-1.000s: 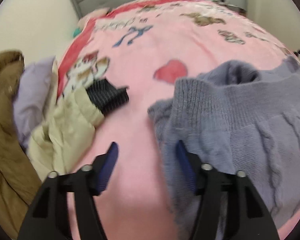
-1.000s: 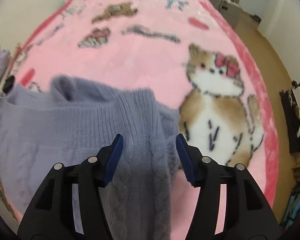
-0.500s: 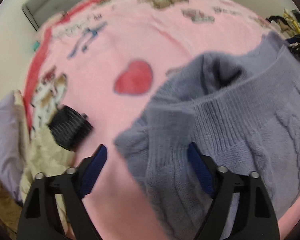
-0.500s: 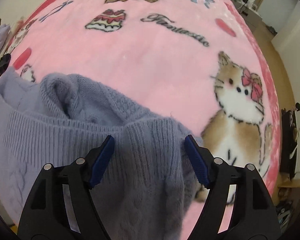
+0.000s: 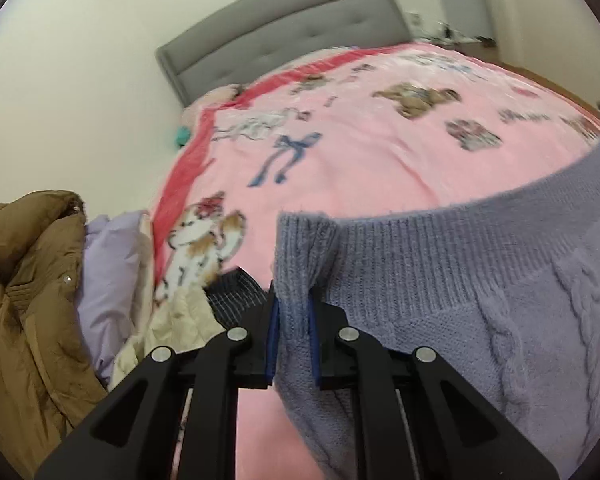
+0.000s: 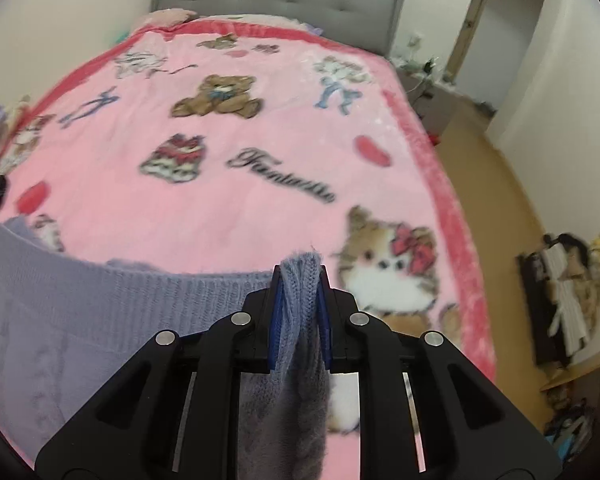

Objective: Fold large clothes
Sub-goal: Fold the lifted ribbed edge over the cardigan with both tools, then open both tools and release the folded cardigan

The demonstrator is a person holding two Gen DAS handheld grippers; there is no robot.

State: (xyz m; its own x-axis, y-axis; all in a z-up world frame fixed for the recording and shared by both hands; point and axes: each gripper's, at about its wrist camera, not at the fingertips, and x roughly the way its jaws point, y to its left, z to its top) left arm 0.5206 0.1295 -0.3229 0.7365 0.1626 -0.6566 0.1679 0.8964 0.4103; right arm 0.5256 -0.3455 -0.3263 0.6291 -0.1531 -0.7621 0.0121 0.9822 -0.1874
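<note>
Both tools have a corner of the lavender cable-knit sweater (image 5: 480,300) and are starting the lift: the left gripper (image 5: 293,312) and right gripper (image 6: 300,312) are closing, pads pinching its ribbed hem, stretched low across both frames above the pink blanket (image 6: 260,208). Next, probably, comes raising it clear and spreading it flat. No containers are in sight.

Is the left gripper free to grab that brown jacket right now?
Probably not: the left gripper is closing on the purple sweater; the brown jacket lies uncovered off to its side.
</note>
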